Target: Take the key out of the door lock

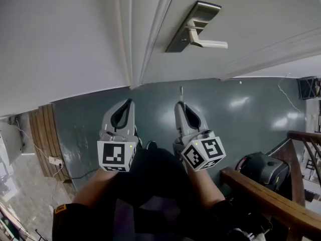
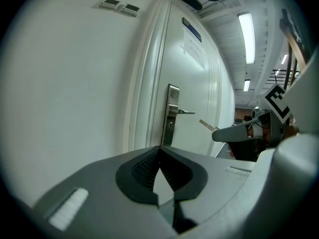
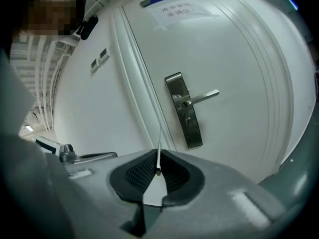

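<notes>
On our left, the left gripper (image 1: 129,103) hangs with its fingers pressed together at the tips and nothing between them. It is idle and well short of the door (image 3: 234,49).

Just to its right, the right gripper (image 1: 180,104) has its fingers closed on the key (image 3: 158,156). The key is a thin metal blade that stands edge-on between the pads and pokes out past the fingertips. Only its lower end is pinched, right at the front of the pads.

Further right, well beyond both sets of fingertips, the lock plate (image 3: 192,131) and its lever handle (image 3: 204,96) sit on the white door. The key is well apart from the plate, so we judge the pull-out itself as done.

The weak point, as we read it, is that hold. With so little of a slim, smooth blade caught at the pad tips, a quick swing or a slight easing of the squeeze could let it pivot or slide out. It would then drop to the dark floor (image 1: 235,109) below the fingers. Bumping the protruding end against the other gripper, which is near, could lever it loose the same way.
</notes>
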`<state>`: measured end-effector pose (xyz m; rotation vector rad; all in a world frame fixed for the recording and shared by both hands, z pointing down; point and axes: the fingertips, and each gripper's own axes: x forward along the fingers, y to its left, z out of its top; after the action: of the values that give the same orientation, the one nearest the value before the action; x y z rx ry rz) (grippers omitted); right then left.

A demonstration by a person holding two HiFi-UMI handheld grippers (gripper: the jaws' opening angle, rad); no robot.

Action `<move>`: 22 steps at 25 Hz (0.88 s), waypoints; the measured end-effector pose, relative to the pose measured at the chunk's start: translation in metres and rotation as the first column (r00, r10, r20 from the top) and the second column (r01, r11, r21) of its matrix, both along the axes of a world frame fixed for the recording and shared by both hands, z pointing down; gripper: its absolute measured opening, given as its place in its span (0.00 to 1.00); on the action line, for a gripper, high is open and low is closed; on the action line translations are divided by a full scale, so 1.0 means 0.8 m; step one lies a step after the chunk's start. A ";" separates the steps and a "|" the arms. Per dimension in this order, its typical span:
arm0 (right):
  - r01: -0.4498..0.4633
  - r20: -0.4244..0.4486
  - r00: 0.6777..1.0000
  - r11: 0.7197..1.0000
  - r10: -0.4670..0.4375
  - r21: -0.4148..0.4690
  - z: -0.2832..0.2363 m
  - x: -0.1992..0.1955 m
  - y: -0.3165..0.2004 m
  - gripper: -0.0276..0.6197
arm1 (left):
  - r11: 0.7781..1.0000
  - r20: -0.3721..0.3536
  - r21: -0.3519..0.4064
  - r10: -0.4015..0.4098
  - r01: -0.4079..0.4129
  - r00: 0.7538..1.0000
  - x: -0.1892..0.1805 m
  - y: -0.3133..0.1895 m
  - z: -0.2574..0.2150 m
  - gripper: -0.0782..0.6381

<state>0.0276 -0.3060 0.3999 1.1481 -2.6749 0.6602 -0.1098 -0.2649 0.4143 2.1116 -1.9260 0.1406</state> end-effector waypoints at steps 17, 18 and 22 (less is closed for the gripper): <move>0.090 -0.046 0.995 0.989 -0.085 0.117 0.002 0.116 0.114 0.07 | 0.994 0.100 -0.034 -0.104 0.108 0.990 0.116 0.130 -0.019 0.13; 0.093 -0.044 0.995 0.989 -0.088 0.117 0.003 0.119 0.119 0.07 | 0.993 0.106 -0.037 -0.110 0.114 0.988 0.118 0.136 -0.021 0.13; 0.100 -0.032 0.995 0.987 -0.097 0.129 -0.001 0.124 0.138 0.07 | 0.993 0.127 -0.027 -0.113 0.117 0.986 0.125 0.157 -0.035 0.13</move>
<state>0.1271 -0.1958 0.3987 1.0378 -2.7675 0.4585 -0.0096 -0.1397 0.3863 2.0072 -2.0951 0.2867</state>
